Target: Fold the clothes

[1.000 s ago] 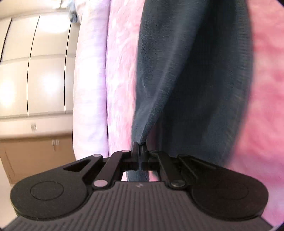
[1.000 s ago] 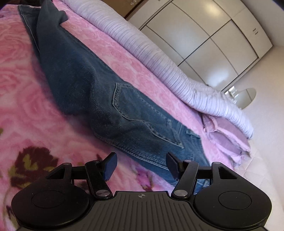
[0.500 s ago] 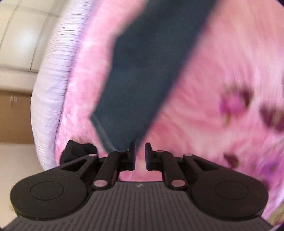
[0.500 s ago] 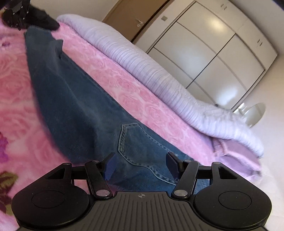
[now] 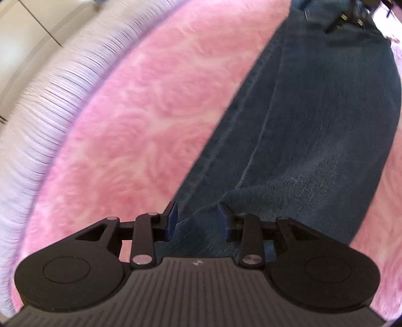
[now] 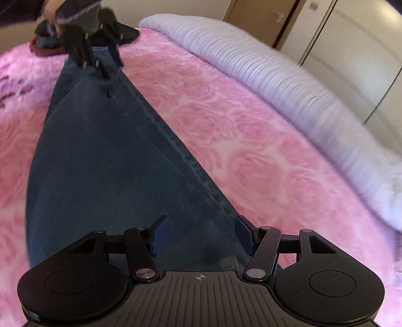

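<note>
While jeans (image 5: 314,120) lie on the blanket (image 5: 140,120), both grippers' fingers (image 5: 171,217) stand apart.

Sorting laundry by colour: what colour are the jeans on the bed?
Dark blue denim jeans, clearest in the right wrist view.

The left gripper (image 5: 197,219) has its jaws apart just above the dark blue jeans (image 5: 314,120), which stretch ahead of the jaws over the pink blanket (image 5: 140,113), toward the right gripper (image 5: 351,15).
</note>
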